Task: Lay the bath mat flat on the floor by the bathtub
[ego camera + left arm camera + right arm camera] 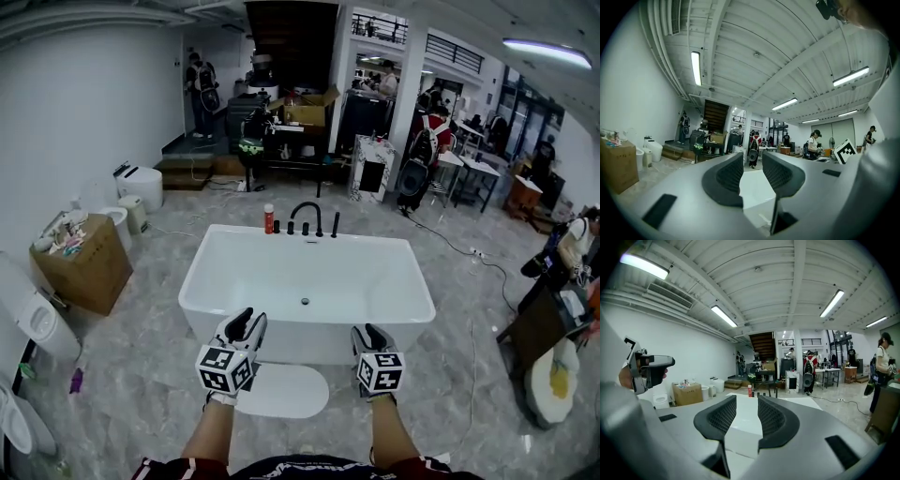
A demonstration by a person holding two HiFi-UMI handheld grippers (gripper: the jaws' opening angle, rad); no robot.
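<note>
A white bath mat (286,391) lies flat on the grey floor right in front of the white bathtub (216,281). Both grippers are held up above it, side by side, pointing toward the tub. My left gripper (247,324) is over the mat's left end, and its jaws stand apart with nothing between them (752,169). My right gripper (367,334) hangs just past the mat's right end, also open and empty (746,414). Between its jaws only the tub's white rim (740,425) shows.
A black faucet (306,217) and a red bottle (269,219) stand at the tub's far rim. At the left are a cardboard box (82,262) and toilets (141,186). A dark table (544,323) and a person (574,246) are at the right; a cable (469,253) crosses the floor.
</note>
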